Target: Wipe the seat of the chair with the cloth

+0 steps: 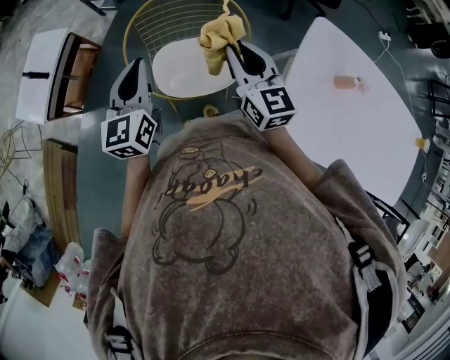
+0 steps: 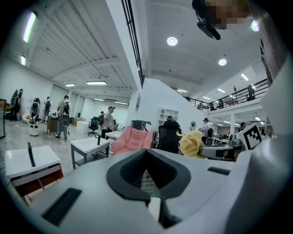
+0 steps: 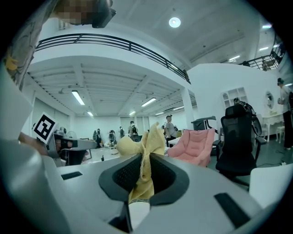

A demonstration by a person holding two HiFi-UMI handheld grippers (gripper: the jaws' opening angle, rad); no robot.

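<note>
right claw [image 1: 230, 49]: clamped on the yellow cloth [image 1: 220, 36]; the pads pinch a bunched fold, with cloth spilling out past the tips and hanging down between the pads.
cloth position: crumpled in a lump over the far right edge of the seat [image 1: 184, 70]; cannot tell from above whether it touches the seat.
left claw [image 1: 136, 69]: pads closed tip to tip with nothing between them; held by the near left side of the chair, well apart from the cloth.
chair [image 1: 151, 21]: rounded white seat inside a yellow wire back and frame, standing on a dark floor [image 1: 105, 77].
table [image 1: 351, 133]: white, just right of the chair; a small pinkish item [image 1: 347, 82] lies on it, kind unclear.
person: torso in a grey-brown printed shirt [image 1: 232, 246] fills the lower head view.
background: the gripper views show an open hall with a pink padded armchair [image 3: 194, 145], a black office chair [image 3: 238, 146] and people standing far off.
</note>
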